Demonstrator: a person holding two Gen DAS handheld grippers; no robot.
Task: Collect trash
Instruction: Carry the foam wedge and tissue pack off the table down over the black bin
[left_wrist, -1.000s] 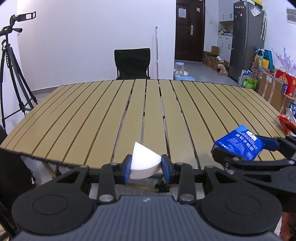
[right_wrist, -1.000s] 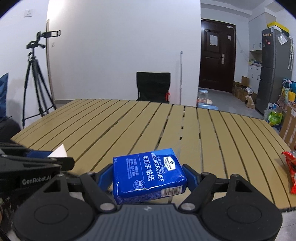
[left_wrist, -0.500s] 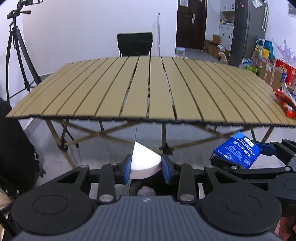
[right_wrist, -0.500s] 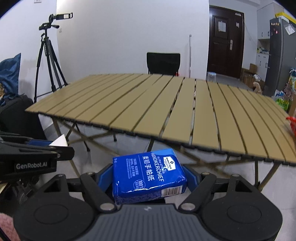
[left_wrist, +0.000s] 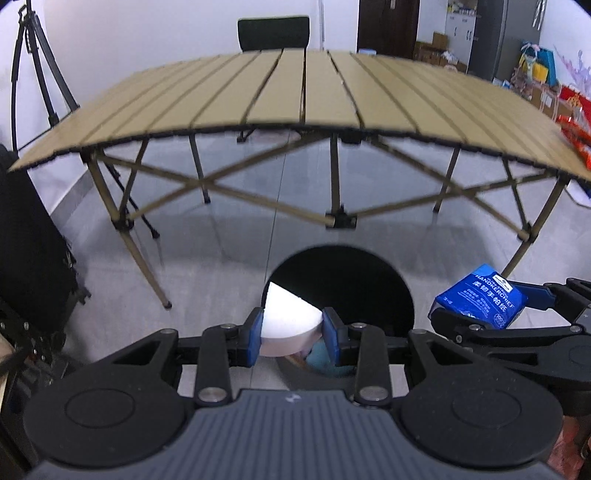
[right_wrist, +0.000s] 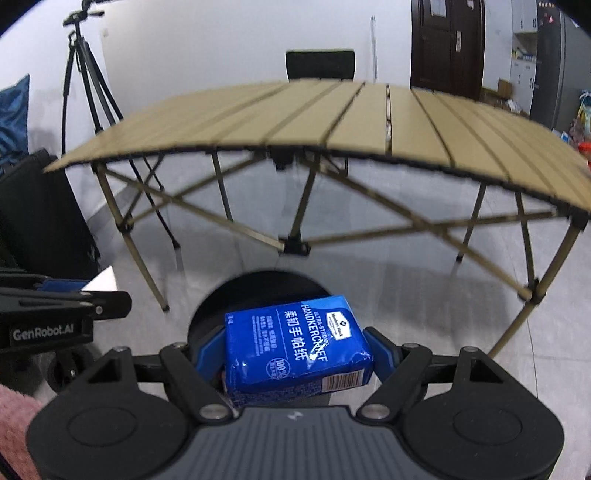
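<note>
Both grippers hang over the dark round bin (left_wrist: 338, 291) on the floor, seemingly for dropping: the left gripper (left_wrist: 291, 330) fingers clamp a white wedge (left_wrist: 286, 323), the right gripper (right_wrist: 295, 360) fingers clamp a blue handkerchief pack (right_wrist: 295, 350).

Left tool (left_wrist: 291, 334) grips white wedge (left_wrist: 288, 323) (above black bin (left_wrist: 369, 273)).

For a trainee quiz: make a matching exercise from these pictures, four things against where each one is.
Things:
1. white wedge
2. blue handkerchief pack
3. black bin
4. red wrapper

Places:
A. on the floor below both tongs
B. in the left tongs
C. on the table's right edge
D. in the right tongs

Pairs: 1-B, 2-D, 3-A, 4-C
</note>
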